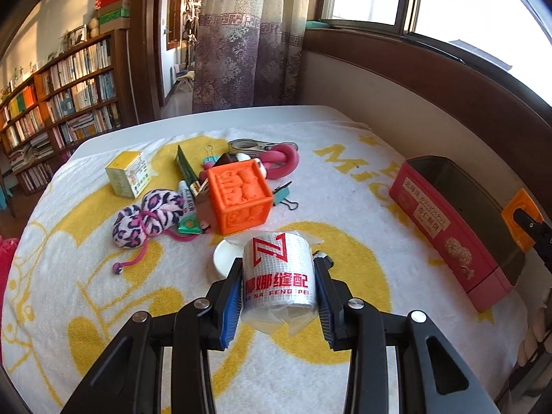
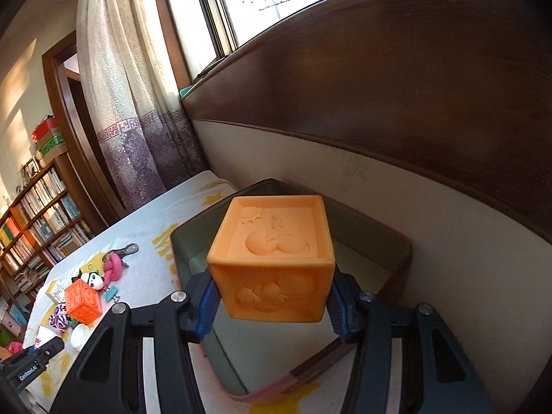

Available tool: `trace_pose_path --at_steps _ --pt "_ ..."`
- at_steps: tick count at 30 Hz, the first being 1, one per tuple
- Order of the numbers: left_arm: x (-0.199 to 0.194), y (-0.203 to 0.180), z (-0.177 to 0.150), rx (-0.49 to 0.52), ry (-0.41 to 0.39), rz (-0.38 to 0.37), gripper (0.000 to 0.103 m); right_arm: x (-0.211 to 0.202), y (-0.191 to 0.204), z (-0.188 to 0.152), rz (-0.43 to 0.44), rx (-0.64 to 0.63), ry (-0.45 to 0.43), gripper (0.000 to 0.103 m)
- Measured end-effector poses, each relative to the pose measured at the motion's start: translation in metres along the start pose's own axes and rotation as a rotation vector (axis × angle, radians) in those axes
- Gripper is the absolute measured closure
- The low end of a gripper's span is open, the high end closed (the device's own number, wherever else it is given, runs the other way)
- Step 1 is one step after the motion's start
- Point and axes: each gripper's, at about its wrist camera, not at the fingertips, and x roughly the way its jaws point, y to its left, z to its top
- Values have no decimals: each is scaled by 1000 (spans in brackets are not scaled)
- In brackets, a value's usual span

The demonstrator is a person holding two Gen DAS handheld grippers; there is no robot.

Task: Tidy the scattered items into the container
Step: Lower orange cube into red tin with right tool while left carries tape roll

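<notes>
In my left wrist view the pile of loose things sits in the middle of the frame: a bright orange cube (image 1: 240,200) with relief pictures, a leopard-print plush toy (image 1: 146,219) at its left, a small yellow-green box (image 1: 128,173) further left, a pink knotted ring (image 1: 281,164) behind the cube, a teal binder clip (image 1: 284,197) touching the cube's right side, and a white round lid (image 1: 226,257) just in front of it. My left tongs (image 1: 278,286) are partly closed on a white roll with red print (image 1: 279,272); the pads press it from both sides, and it stands nearly upright with its long axis pointing up and a little away from me, raised above the towel. Nothing stands between this roll and the red tin container (image 1: 448,227), which lies at the right of the frame with its long side running from upper left to lower right. In my right wrist view the right tongs (image 2: 272,305) are about half open and clamped on a pale orange cube (image 2: 272,258), one relief face turned up, held above the open tin (image 2: 402,241) in the centre of the frame. The surface is covered with a white and yellow towel (image 1: 103,293). A dark wooden panel (image 2: 396,79) under the window is behind the tin, a patterned curtain (image 1: 241,45) hangs at top centre, and bookshelves (image 1: 62,103) fill the upper left.
</notes>
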Motion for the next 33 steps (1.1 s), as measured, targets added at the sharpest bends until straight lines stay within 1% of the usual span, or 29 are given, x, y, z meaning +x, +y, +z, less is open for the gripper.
trace_pose_path --at_steps 5,10,17,19,22,24,28,33 --pt "3 -42 18 72 1 -69 63 11 -14 -1 -23 8 20 46" --pt "5 -76 35 119 -6 -108 63 9 -17 -2 -64 -20 -5 46" --pt "14 -122 55 166 -10 -176 63 11 -25 1 -53 -10 3 46" --pt "18 -135 60 180 -5 -192 63 9 -26 2 -60 -5 -9 46" --pt "24 -149 64 192 6 -214 63 -1 -28 3 -83 -8 -55 46" --pt "30 -158 67 200 14 -224 63 -6 -28 5 -81 -10 -72 46" --pt "41 -171 71 213 30 -236 63 -7 -29 6 -66 -8 -71 45" --pt "57 -183 77 218 52 -246 63 -2 -35 7 -67 10 -59 40"
